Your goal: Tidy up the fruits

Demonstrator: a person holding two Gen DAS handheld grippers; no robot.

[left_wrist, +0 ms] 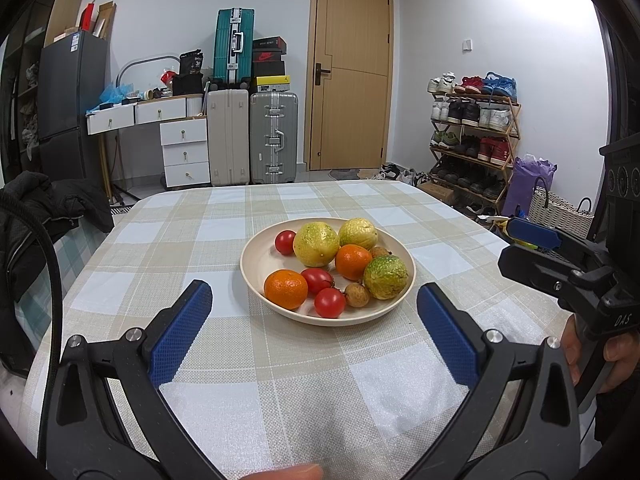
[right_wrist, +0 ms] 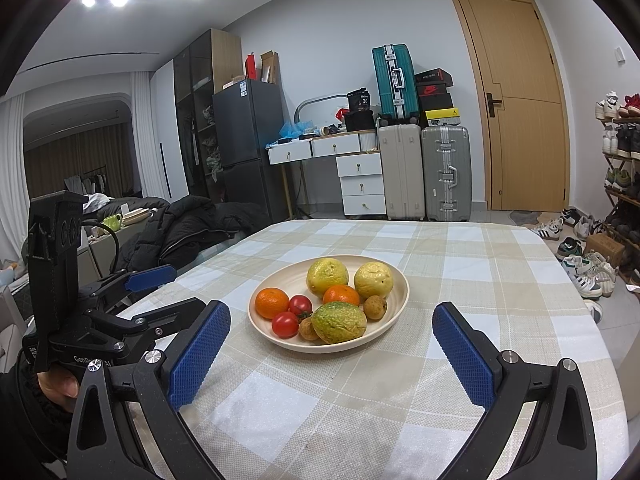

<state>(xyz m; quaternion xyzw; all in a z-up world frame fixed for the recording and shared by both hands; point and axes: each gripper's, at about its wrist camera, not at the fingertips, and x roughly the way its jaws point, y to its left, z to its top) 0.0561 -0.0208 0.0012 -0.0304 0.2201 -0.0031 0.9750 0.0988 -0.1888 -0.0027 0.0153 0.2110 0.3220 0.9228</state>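
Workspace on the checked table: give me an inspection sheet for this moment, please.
Surface: checked tablecloth, flat.
Job's things: cream plate holding three yellow-green fruits, two oranges, three tomatoes, two small brown fruits.
Clutter: nothing seen on the table beyond the plate.
Grippers: left tool open, empty; right tool open, empty; both short of the plate.
Cables: black cable at left edge.
Surroundings: suitcases, door, shoe rack, fridge.

White walls [left_wrist: 460, 20], wooden door [left_wrist: 352, 72], suitcases [left_wrist: 252, 136].
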